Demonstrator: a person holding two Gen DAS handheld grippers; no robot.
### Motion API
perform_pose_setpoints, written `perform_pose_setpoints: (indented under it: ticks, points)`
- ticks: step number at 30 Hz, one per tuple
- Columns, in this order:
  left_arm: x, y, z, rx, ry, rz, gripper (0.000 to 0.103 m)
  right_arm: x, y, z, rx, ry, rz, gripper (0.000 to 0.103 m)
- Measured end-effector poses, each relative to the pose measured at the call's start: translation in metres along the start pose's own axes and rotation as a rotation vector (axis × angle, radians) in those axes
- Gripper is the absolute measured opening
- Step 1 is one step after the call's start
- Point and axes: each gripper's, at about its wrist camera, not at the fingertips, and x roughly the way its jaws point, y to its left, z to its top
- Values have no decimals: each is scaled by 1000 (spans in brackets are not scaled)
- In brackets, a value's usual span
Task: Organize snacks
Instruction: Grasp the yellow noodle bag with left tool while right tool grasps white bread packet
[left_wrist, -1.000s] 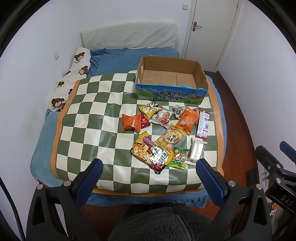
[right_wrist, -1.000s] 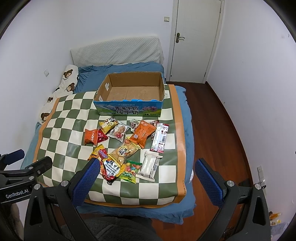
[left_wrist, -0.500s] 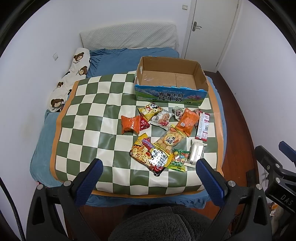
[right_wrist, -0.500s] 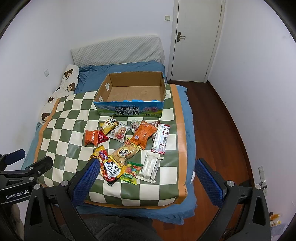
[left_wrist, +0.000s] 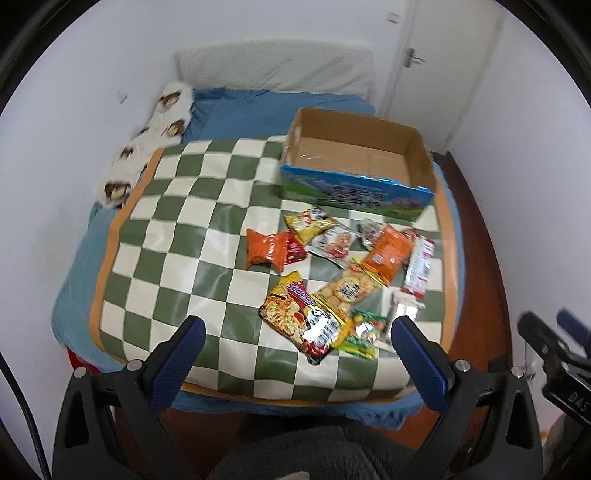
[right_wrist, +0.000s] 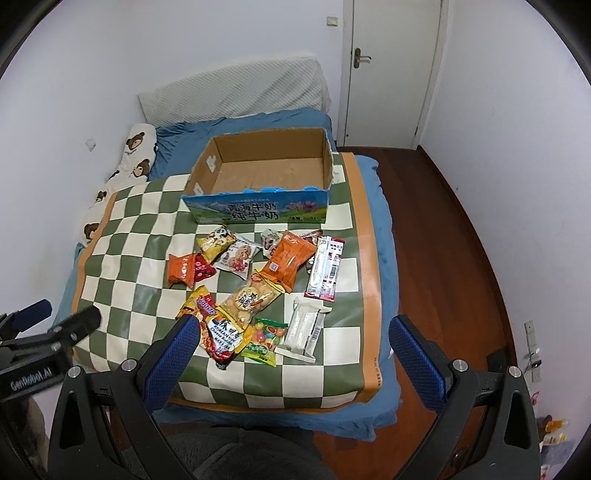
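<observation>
**Both grippers close in on the bed; nothing grasped yet.**
Compared with a second ago, the left gripper has dipped and swung toward the snacks, its view blurred; the right gripper has edged nearer, both with fingers spread and empty. The snacks lie heaped at 6 o'clock of the empty cardboard box. The checkered mat is bare at 9 o'clock; its orange edge runs close at 3 o'clock.
</observation>
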Motion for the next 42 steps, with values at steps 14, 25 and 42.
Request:
perform_pose_setpoints:
  ticks: [14, 25, 42]
  points:
    - [245, 45, -27, -520, 553, -167, 103, 239, -47, -9, 165, 329, 26, 103]
    - [337, 40, -62, -738, 643, -146, 92, 347, -43, -47, 201, 458, 32, 92]
    - [294, -9, -34, 239, 446, 70, 90, 390, -37, -80, 138, 505, 36, 61]
